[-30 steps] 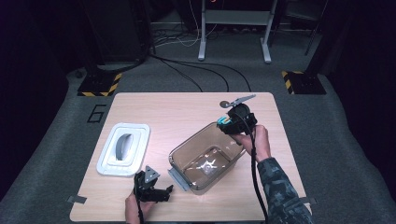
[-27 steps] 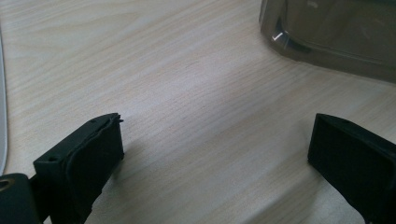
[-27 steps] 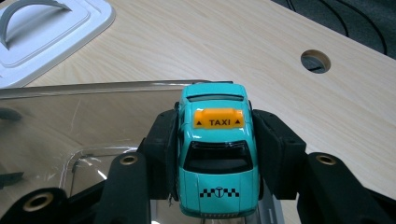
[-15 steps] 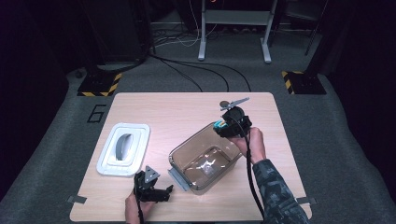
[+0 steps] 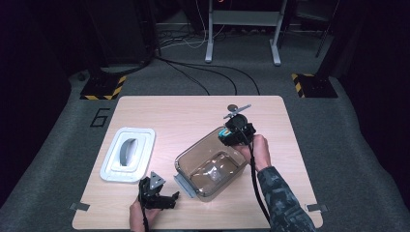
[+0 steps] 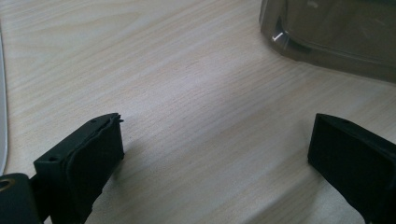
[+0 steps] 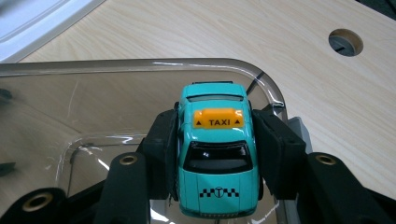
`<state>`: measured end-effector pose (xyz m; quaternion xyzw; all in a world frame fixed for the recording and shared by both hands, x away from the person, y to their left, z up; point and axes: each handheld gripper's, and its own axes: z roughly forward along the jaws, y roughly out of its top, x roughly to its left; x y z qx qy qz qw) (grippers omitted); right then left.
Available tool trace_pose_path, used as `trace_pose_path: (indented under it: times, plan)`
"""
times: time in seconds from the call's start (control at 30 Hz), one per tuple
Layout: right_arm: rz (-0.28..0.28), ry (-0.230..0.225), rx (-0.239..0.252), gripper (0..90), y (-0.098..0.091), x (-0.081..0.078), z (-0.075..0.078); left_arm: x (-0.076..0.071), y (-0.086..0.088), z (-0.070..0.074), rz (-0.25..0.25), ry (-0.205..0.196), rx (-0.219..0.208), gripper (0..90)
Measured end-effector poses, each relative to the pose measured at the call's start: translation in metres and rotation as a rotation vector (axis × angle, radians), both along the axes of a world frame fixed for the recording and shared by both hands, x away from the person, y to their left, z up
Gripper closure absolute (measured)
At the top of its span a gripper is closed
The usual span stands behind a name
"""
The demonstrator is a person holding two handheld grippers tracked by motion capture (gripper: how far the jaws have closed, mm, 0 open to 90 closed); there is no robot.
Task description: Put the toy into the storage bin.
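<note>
Pale wood grain runs across the table [image 5: 169,116] under both my grippers, with dark carpet and cables beyond it. Between the jaws of my right gripper [image 7: 215,154] sits the toy taxi [image 7: 217,158], teal with an orange roof sign, clamped by its two flanks with its nose pointing away from me. Compared with a second ago, the right gripper [image 5: 235,131] has dropped a little and edged inward over the far corner of the clear plastic box [image 5: 212,166], so the taxi now hangs just above the rim [image 7: 140,63] rather than beside it. I read that as the lowering stage of putting the car in the box: the grip is sound, and what remains is to sink it past the wall and let go. Ahead of those jaws, past the rim, is bare table and a round hole [image 7: 345,42] in the top. My left gripper [image 5: 157,193] has not shifted; its jaws stand wide apart with nothing between them, bare wood in the gap and the box's near corner [image 6: 327,32] off ahead to one side. Farther off lies the white lid [image 5: 126,154].
</note>
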<state>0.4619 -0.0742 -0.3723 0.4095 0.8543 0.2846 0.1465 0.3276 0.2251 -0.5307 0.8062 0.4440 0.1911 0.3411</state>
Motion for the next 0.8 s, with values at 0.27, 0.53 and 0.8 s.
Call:
trace_pose_path:
  times: [0.27,0.53,0.8]
  plan:
    - [-0.002,0.025,-0.019,52.3,0.002,0.003,-0.006,0.0,0.0,0.0,0.002,0.0,-0.004,3.3]
    - [-0.006,0.031,-0.055,52.3,0.007,0.005,-0.012,0.0,0.0,0.0,-0.001,0.0,0.001,3.3]
    - [-0.001,0.043,-0.087,52.3,0.012,0.008,-0.017,0.0,0.0,0.0,0.0,0.0,0.0,3.3]
